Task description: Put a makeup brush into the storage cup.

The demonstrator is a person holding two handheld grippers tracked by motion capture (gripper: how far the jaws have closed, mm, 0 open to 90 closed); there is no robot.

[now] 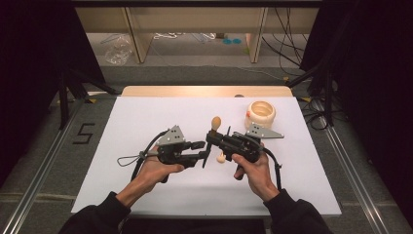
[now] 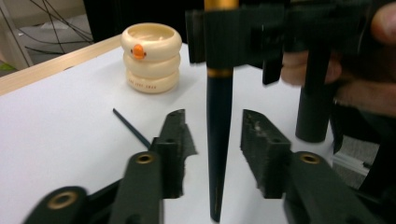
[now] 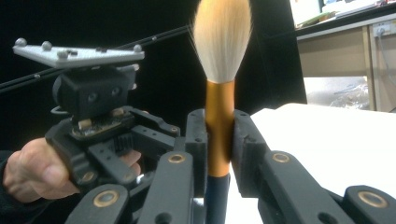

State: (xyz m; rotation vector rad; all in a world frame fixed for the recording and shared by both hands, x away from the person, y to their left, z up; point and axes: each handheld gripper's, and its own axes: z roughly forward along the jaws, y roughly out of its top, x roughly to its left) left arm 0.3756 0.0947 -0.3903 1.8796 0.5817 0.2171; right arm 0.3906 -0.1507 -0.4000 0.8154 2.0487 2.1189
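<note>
Gripping brush (image 3: 219,116) between right gripper (image 3: 219,140) fingers (image 3: 245,140)

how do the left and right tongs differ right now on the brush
The right tongs are shut on the brush, pads pressing its gold collar. The left tongs stand open around its dark handle, pads apart from it. Both face each other over the white table.

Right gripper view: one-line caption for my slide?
Right gripper clamps the makeup brush upright by its gold ferrule, bristles up, left gripper alongside.
</note>
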